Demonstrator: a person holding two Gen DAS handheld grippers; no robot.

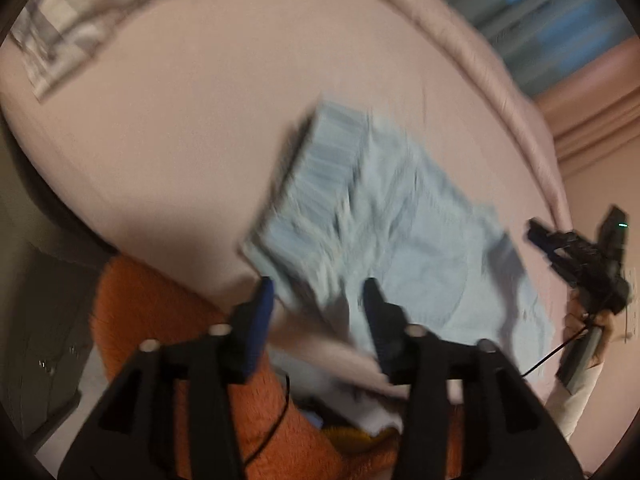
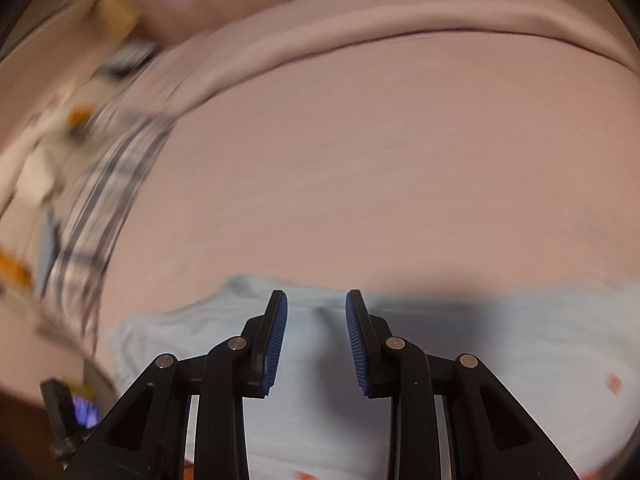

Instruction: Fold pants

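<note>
The left claw [image 1: 318,292] stands with its jaws apart and nothing between the pads. Just ahead of it and to its right the light blue pants [image 1: 384,232] lie in a compact folded rectangle on the pink bed [image 1: 180,140], ribbed waistband on the far-left side, near corner almost under the left pad. Below the claw an orange cloth [image 1: 152,300] hangs past the bed's edge. Far off to its right the right claw [image 1: 560,252] hovers beyond the pants' right edge.

From its own camera the right claw [image 2: 316,340] has its jaws apart too, empty, with the pale blue cloth [image 2: 480,340] directly beneath and ahead of the pads.

My reading is that a fold has just been laid down and both claws have let go. Next comes either one more fold or smoothing, which calls for pinching an edge cleanly, all layers together.

Motion blur smears both views, so seams and layer count are unreadable. The striped fabric [image 2: 100,184] at left is streaked, and the pants' near edge is cut off.
</note>
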